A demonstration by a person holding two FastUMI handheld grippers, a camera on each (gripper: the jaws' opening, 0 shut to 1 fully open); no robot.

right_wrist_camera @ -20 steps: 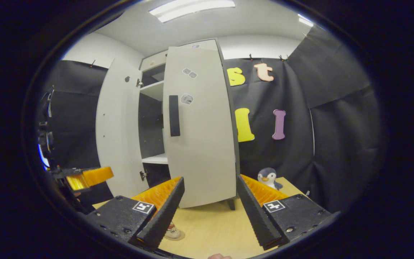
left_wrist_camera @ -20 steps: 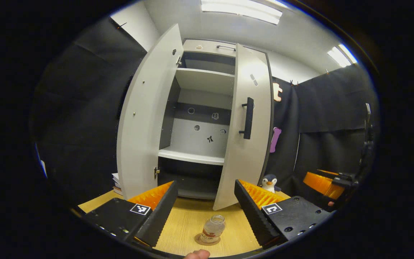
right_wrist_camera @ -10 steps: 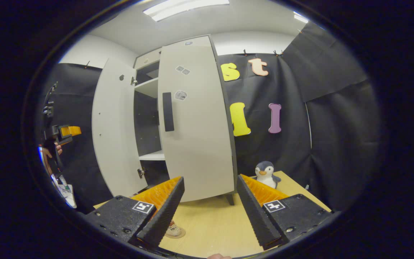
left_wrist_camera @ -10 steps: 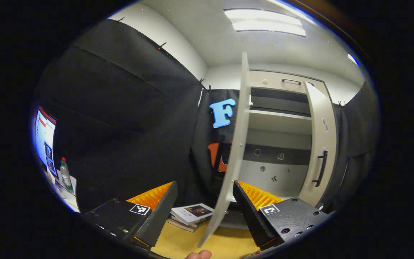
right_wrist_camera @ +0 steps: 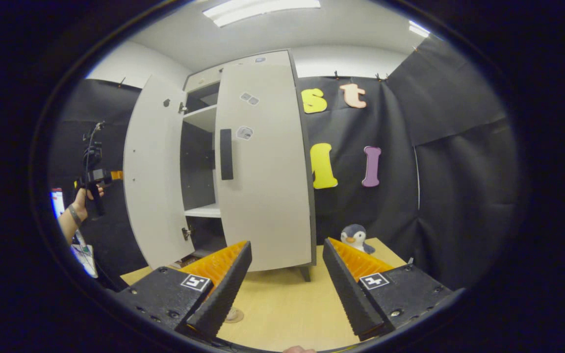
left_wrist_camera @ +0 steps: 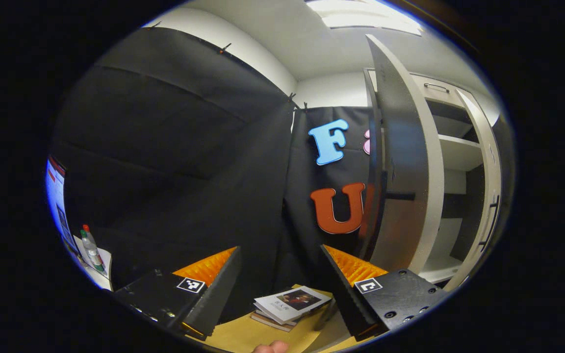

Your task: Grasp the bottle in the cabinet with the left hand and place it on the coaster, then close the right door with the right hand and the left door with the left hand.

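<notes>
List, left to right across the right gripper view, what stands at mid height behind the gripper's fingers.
Hand holding the left gripper → open white left cabinet door → dark cabinet interior with white shelf → white right cabinet door with black handle → small grey-and-white plush penguin.

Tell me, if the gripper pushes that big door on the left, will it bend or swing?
Probably swing. The left door looks like a flat, stiff board, and a hinge shows near its bottom, so it should turn as one piece. It is tall, so it may feel a bit heavy. The left gripper is beside its edge.
</notes>
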